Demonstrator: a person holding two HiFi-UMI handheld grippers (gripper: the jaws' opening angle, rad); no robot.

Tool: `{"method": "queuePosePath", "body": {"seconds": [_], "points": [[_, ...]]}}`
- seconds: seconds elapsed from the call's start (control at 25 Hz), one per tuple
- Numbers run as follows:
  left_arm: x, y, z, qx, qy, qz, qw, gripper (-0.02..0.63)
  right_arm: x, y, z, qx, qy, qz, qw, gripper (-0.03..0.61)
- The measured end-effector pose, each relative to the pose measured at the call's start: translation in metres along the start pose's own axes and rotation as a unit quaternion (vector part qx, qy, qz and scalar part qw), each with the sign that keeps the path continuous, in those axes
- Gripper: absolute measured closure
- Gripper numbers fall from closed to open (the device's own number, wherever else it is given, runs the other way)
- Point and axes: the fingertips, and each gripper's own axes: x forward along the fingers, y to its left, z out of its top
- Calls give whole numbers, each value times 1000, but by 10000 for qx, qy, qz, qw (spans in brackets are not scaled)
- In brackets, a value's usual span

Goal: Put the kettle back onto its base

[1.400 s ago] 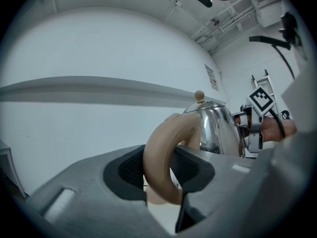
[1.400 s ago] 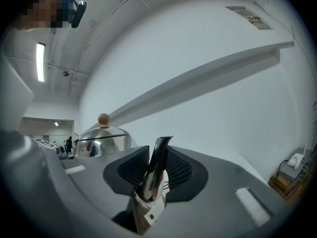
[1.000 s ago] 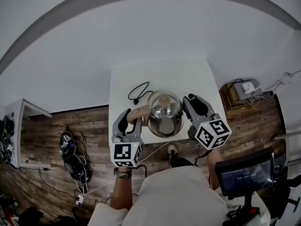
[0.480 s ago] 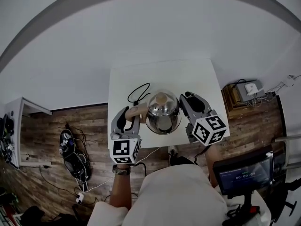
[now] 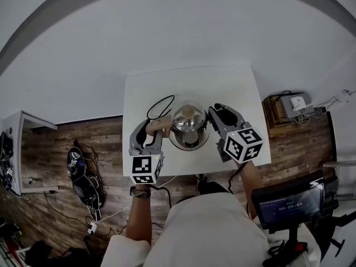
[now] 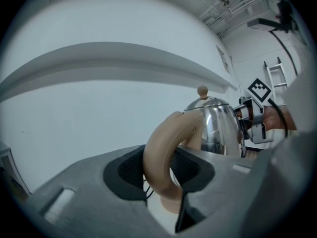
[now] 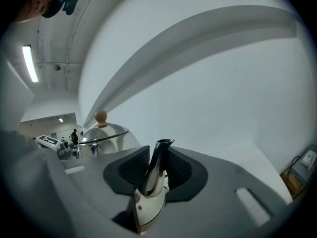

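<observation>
The shiny steel kettle (image 5: 189, 128) with a beige knob hangs low over the white table (image 5: 233, 88), carried between both grippers. My left gripper (image 5: 154, 128) is shut on its curved beige handle (image 6: 163, 152), whose loop fills the gap between the dark pads. On the other side, my right gripper (image 5: 214, 117) is shut on the steel spout (image 7: 156, 167). The kettle's dome (image 7: 101, 135) shows beyond those jaws. A black cord (image 5: 158, 107) loops out from under the kettle. The base is hidden beneath it, and I cannot tell whether the kettle rests on it.
The table is small, with wooden floor around it. Cables and dark gear (image 5: 83, 177) lie on the floor at the left. A box with plugs (image 5: 292, 104) stands at the right. A dark screen (image 5: 286, 204) sits at the lower right.
Both grippers have lowered the kettle toward the table and carried it a little farther from the person. Neither grip has changed.
</observation>
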Motion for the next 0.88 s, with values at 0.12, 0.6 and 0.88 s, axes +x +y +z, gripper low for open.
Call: {"method": "queuePosePath", "body": {"seconds": [0.12, 0.6, 0.88], "points": [[-6, -3, -3, 48, 24, 13, 10000, 468, -4, 2, -5, 39, 31, 85, 10000, 485], [94, 23, -63, 11, 645, 3, 9979, 468, 88, -70, -47, 277, 602, 8, 9978, 486], [113, 42, -87, 59, 729, 24, 9973, 468, 118, -75, -67, 186, 816, 21, 9965, 486]]}}
